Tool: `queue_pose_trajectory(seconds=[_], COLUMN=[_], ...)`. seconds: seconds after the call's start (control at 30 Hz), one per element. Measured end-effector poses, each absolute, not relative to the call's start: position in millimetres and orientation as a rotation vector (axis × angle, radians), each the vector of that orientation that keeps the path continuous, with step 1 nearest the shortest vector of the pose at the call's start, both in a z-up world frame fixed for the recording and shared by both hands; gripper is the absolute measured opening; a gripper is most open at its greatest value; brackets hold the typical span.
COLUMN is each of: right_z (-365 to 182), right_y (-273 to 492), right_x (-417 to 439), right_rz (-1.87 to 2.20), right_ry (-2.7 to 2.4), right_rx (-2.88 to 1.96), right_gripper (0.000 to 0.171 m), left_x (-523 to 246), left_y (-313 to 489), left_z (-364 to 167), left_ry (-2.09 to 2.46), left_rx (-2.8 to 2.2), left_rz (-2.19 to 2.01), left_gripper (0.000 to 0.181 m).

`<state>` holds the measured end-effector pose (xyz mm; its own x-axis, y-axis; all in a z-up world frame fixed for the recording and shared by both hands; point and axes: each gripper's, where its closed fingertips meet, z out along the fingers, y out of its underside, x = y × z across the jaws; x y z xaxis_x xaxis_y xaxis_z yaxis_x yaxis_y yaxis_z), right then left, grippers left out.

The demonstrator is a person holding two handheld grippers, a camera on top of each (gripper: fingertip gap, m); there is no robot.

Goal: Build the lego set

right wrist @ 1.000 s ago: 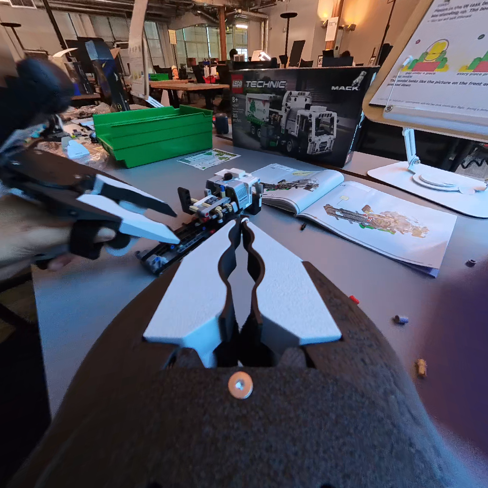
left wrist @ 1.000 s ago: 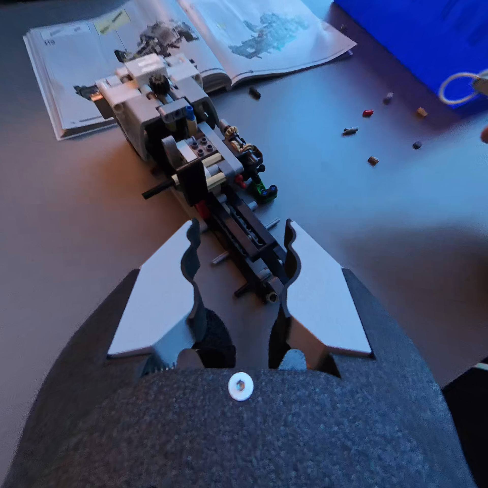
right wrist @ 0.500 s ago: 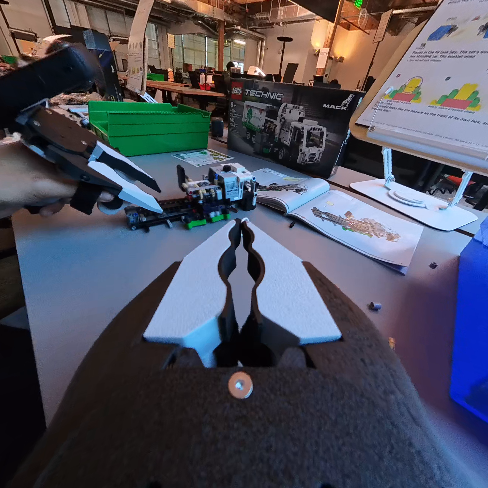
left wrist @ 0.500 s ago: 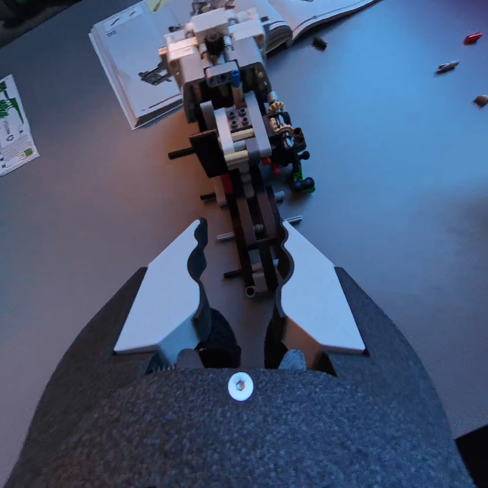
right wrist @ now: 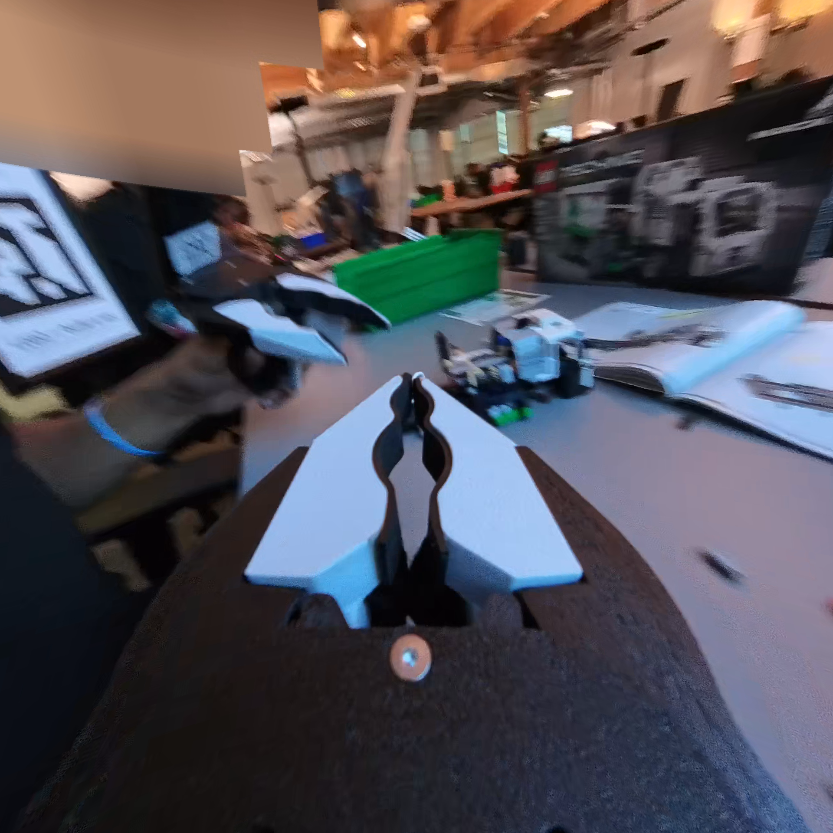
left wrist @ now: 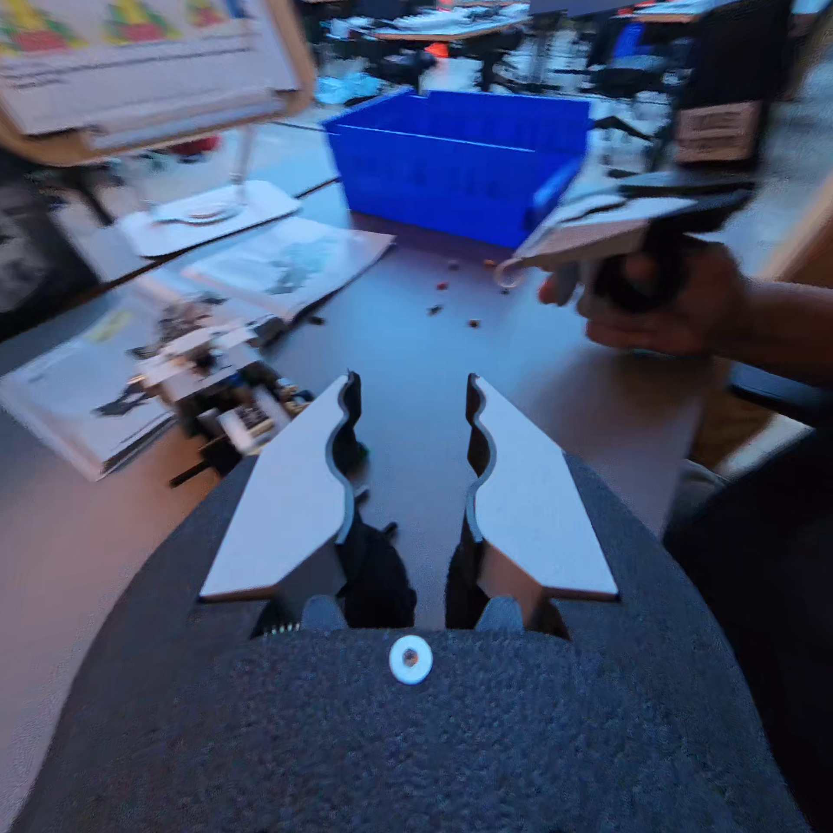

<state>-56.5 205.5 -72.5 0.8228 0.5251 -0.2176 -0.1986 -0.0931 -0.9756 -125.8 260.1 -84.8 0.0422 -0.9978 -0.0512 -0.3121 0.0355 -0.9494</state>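
Note:
The part-built lego truck (left wrist: 225, 401) lies on the grey table (left wrist: 405, 342), just left of my left gripper (left wrist: 412, 383). That gripper is open and empty, raised above the table. In the right wrist view the truck (right wrist: 523, 356) lies ahead and slightly right of my right gripper (right wrist: 412, 378). The right gripper is shut, with a small white ring (right wrist: 418, 374) pinched at its tips. The ring (left wrist: 507, 276) also shows in the left wrist view, hanging from the right gripper (left wrist: 523, 261), which a hand holds. Both views are motion-blurred.
An open instruction booklet (left wrist: 279, 270) lies behind the truck. A blue bin (left wrist: 455, 167) stands at the back, with small loose parts (left wrist: 441, 285) in front of it. A sign stand (left wrist: 207, 216) is at the back left. A green bin (right wrist: 419, 270) and the set's box (right wrist: 676, 225) stand beyond the truck. One gripper's finger ends stand about 10 centimetres off the other's.
My left gripper has lifted away from the truck's rear end and swung right, and the truck now lies to its left. My right gripper has swung left, still shut.

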Motion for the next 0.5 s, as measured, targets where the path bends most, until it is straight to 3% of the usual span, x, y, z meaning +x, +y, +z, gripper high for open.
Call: queue_pose_trajectory(seconds=[0.13, 0.37, 0.5], right_z=[-66.7, -77.7, -84.7], right_y=[215.9, 217.5, 210.7], right_x=[-102.7, -154.4, -170.0], right_rz=[0.857, 1.017, 1.053], right_ry=[-0.411, -0.559, -0.582], right_rx=[-1.552, -1.581, -1.601], right_gripper=[0.0, 0.0, 0.0], left_x=[-128.8, -153.0, -164.3], left_y=[243.2, 217.8, 200.3], left_z=[-97.0, -101.0, -91.8], left_ry=[1.623, 1.817, 1.801], left_rx=[-1.435, -1.38, -1.279], left_rz=[-1.074, -1.327, -1.454], left_gripper=[0.029, 0.028, 0.015])
